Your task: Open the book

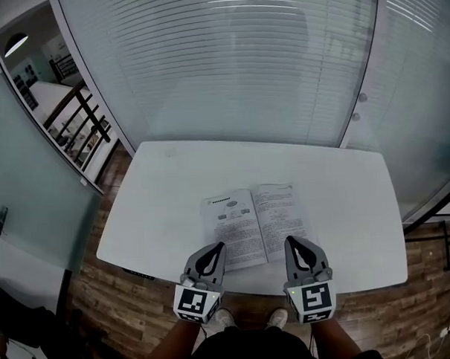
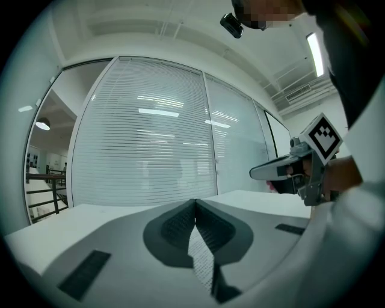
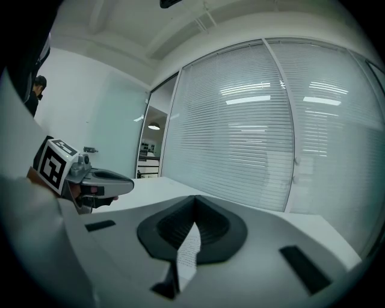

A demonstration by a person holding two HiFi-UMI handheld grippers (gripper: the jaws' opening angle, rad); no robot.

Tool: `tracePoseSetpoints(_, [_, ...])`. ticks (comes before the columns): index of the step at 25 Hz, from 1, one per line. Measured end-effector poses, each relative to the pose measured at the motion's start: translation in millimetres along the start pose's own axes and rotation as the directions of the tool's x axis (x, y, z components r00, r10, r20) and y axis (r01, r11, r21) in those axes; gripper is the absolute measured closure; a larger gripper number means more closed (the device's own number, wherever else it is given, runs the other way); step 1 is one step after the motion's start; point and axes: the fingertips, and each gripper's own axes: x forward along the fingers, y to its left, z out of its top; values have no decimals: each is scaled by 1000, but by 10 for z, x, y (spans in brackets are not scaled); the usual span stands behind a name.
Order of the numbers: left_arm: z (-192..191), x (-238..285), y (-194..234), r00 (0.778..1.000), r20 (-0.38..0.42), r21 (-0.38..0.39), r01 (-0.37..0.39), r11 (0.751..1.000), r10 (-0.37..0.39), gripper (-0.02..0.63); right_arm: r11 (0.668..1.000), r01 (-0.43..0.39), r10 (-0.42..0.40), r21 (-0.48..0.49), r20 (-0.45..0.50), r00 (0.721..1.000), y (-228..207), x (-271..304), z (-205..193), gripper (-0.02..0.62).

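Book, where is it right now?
Head view: the book lies open on the table, centre, with the left gripper and right gripper at its near edge.

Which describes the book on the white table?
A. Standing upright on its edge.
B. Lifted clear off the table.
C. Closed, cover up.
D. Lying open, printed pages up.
D: the book lies flat on the table with two printed pages facing up.

The head view looks steeply down from above and behind the fingers [image 1: 211,259] onto the surface [image 1: 345,199]. Each gripper view sits close behind its own fingers, facing level toward the blinds [image 2: 150,144], sharing that surface.
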Motion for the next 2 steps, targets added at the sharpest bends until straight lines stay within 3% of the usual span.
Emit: tracePoseSetpoints(2, [1,-5,-7,1000,-2,1,1,1000,-1,591,1000,8,-8,6,4,1000,-18,-4,-23,591])
